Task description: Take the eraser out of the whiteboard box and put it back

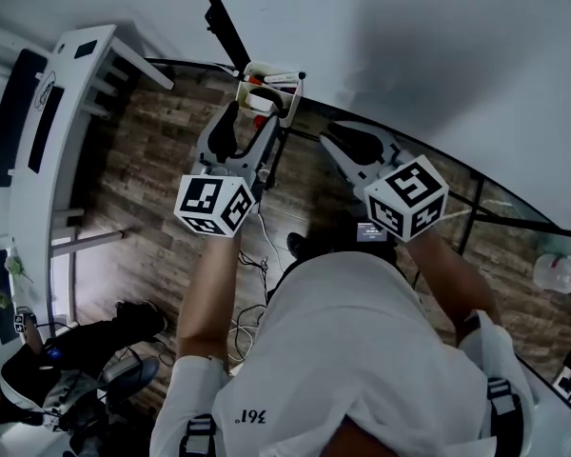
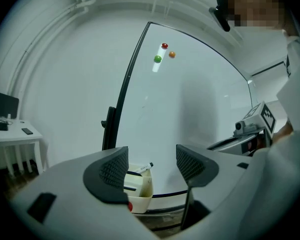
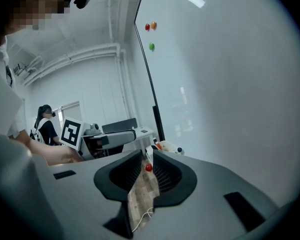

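Just ahead of L gripper (image 2: 152, 165), jaws apart, sits whiteboard box (image 2: 140, 193).

whiteboard (image 2: 190, 109) bears a box (image 2: 141, 200) at its lower edge, magnets (image 2: 158, 59) higher up.

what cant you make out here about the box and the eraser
- Eraser: cannot be told apart; in the left gripper view the left gripper's jaw covers part of the box.
- Head view: the box is small, its contents unclear.
- Right gripper view: the right gripper hides all but a corner of the box.
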Motion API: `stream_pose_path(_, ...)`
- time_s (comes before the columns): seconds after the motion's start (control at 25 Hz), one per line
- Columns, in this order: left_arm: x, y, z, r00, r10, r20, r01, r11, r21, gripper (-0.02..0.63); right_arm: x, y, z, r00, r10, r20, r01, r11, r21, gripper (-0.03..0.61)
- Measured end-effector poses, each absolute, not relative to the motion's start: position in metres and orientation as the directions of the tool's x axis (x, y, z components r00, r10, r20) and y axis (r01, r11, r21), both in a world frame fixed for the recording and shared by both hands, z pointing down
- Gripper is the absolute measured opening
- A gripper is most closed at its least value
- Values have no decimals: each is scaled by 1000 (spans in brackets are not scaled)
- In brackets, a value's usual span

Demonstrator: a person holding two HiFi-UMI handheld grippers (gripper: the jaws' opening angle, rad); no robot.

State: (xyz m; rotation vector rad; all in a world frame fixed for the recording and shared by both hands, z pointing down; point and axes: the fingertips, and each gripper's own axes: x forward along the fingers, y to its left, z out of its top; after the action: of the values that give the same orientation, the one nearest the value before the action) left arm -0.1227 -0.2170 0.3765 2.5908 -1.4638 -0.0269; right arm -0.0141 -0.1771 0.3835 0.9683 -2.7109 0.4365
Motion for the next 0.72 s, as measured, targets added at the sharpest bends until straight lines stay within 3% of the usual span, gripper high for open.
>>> stream_pose_path(0.28,-121,-194,351,527,-850,9,-836,-517,184,294,-11,-168,375,-762,-580,289,-640,743,-197,89)
stream_pose_path(0.72,-122,-152,340,535,-845,-3,-818,-519,249,189,-10,-157,360,-780,-573,253,-620,762,-187,87)
